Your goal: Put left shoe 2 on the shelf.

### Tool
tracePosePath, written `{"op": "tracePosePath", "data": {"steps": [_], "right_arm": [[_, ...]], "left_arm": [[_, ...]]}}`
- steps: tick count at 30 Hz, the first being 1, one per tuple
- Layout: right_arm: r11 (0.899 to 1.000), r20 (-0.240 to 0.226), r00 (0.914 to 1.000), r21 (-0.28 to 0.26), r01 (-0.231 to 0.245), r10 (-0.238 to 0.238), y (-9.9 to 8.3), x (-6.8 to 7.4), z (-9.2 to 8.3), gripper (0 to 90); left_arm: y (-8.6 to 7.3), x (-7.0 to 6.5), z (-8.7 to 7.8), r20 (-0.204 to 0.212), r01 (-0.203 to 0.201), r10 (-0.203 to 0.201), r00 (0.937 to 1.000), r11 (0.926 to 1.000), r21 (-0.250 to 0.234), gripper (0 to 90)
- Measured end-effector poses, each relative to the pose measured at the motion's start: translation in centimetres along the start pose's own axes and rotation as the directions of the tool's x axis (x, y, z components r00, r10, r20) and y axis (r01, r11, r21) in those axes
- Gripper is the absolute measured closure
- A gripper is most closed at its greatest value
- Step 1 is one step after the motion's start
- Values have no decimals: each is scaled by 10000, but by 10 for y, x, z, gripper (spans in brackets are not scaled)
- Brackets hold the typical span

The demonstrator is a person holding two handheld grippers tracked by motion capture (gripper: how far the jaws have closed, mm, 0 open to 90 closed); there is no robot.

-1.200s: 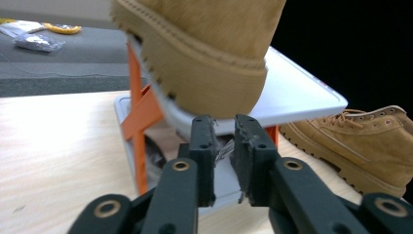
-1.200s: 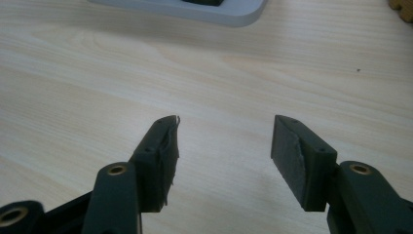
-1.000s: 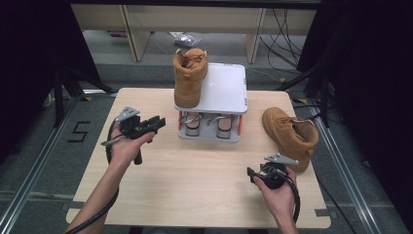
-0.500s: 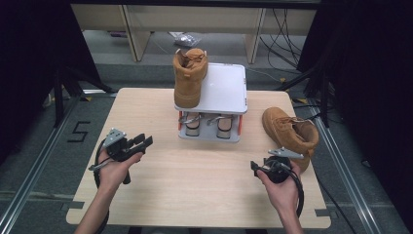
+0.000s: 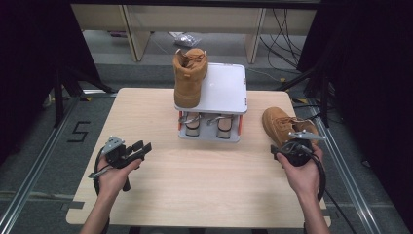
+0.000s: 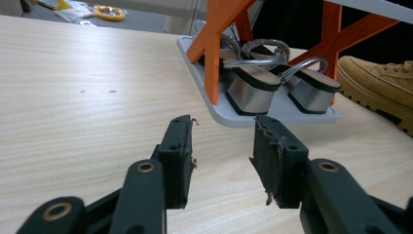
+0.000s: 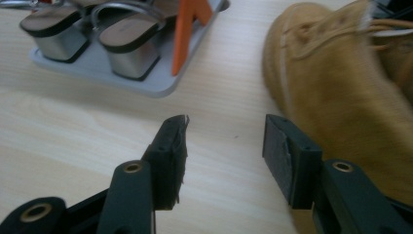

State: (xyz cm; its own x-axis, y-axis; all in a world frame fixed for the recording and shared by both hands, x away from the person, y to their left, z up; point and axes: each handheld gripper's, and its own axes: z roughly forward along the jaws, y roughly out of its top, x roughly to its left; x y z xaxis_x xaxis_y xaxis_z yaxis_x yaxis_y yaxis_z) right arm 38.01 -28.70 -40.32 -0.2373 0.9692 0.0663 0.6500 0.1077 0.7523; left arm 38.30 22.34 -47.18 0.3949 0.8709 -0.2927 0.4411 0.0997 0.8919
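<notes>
- Right gripper (image 5: 281,150): jaws spread with nothing between them; they have just been closing. It is held above the right part of the surface (image 5: 204,190), just beside the loose boot (image 5: 285,126).
- In the right gripper view, the right gripper (image 7: 225,146) points past the boot (image 7: 341,97), whose tan side lies next to the right-hand jaw without touching its pad.
- Left gripper (image 5: 142,147): jaws spread and empty; they have just been opening. It is held low over the left part of the surface, aimed toward the rack (image 5: 214,90).
- In the left gripper view, the left gripper (image 6: 223,146) faces the rack's grey base, well short of it.
- Rack: two grey trays on orange legs, at the middle of the far half of the surface.
- Second boot (image 5: 189,75): upright on the left of the top tray, toe overhanging the near edge.
- Sandals (image 6: 272,83): a pair with silver heels on the bottom tray.
</notes>
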Motion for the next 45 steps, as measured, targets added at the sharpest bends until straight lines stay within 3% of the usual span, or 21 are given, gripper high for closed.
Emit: {"op": "tracePosePath", "data": {"steps": [10, 11, 12, 16, 17, 18, 19, 20, 21, 23, 25, 27, 29, 32, 34, 35, 41, 42, 43, 44, 45], "right_arm": [[9993, 772, 9969, -334, -137, 162, 25, -24, -14, 528], [9982, 804, 9952, -256, -535, 554, 27, -21, -17, 528], [9990, 846, 9961, -395, -209, 242, 29, -23, -19, 528], [9983, 976, 9952, -577, -6, 62, 37, -28, -19, 522], [9986, 1121, 9929, -395, -356, 399, 38, -27, -19, 519], [9992, 1102, 9939, -391, 26, 18, 39, -31, -16, 516], [9998, 1189, 9929, -203, 56, -31, 39, -33, -15, 511], [9995, 1286, 9912, 56, -323, 313, 39, -32, -13, 506], [10000, 1322, 9912, 62, 50, -57, 39, -36, -10, 503], [9994, 1478, 9888, 314, 147, -192, 38, -39, -5, 496], [9969, 1287, 9902, 627, 465, -542, 37, -44, -1, 498], [9947, 1399, 9893, 985, 281, -418, 36, -44, 2, 506], [9922, 1323, 9894, 1164, 442, -596, 36, -46, 7, 528], [9878, 1101, 9924, 1512, 383, -553, 35, -45, 11, 610], [9848, 1202, 9926, 1737, -20, -192, 37, -40, 12, 643], [9847, 1148, 9916, 1694, 400, -601, 38, -44, 13, 662], [9815, 1006, 9945, 1910, 89, -286, 44, -39, 11, 757], [9817, 854, 9953, 1880, 299, -466, 43, -40, 13, 765], [9793, 879, 9960, 2023, -15, -167, 45, -36, 12, 770], [9800, 848, 9955, 1977, 239, -414, 45, -37, 13, 774], [9800, 736, 9969, 1985, 128, -279, 45, -35, 15, 778]], "left_arm": [[-2, 0, -4, 64, 129, -128, 9999, 9999, -66, 575], [-1, 0, -4, 84, 159, -158, 9998, 9998, -102, 575], [-1, 0, -5, 61, 192, -191, 9998, 9997, -119, 575], [-1, 0, -4, 80, 227, -226, 9997, 9997, -105, 574], [-2, 0, -4, 92, 226, -225, 9997, 9997, -98, 573], [-2, 0, -4, 98, 224, -223, 9997, 9997, -82, 573], [-2, -1, -4, 113, 270, -269, 9996, 9996, -95, 572], [-3, -1, -4, 114, 280, -279, 9995, 9996, -89, 571], [-3, -1, -4, 94, 273, -272, 9996, 9996, -62, 571], [-3, -1, -3, 105, 266, -266, 9996, 9996, -46, 570], [-3, -1, -3, 115, 243, -243, 9996, 9997, -14, 569], [-4, -1, -3, 135, 246, -246, 9996, 9997, 14, 568], [-4, -1, -2, 215, 260, -260, 9994, 9997, -18, 566], [-5, -2, -2, 166, 194, -195, 9997, 9998, 91, 566], [-5, -2, -2, 167, 200, -202, 9997, 9998, 100, 566], [-6, -3, -1, 155, 223, -224, 9996, 9997, 105, 566], [-6, -3, 0, 173, 222, -224, 9996, 9997, 109, 566], [-6, -3, 0, 178, 226, -228, 9996, 9997, 109, 566], [-6, -3, 0, 180, 226, -228, 9996, 9997, 111, 566], [-6, -3, 0, 218, 230, -231, 9995, 9997, 77, 567], [-6, -3, 0, 193, 207, -209, 9996, 9997, 128, 567]]}}
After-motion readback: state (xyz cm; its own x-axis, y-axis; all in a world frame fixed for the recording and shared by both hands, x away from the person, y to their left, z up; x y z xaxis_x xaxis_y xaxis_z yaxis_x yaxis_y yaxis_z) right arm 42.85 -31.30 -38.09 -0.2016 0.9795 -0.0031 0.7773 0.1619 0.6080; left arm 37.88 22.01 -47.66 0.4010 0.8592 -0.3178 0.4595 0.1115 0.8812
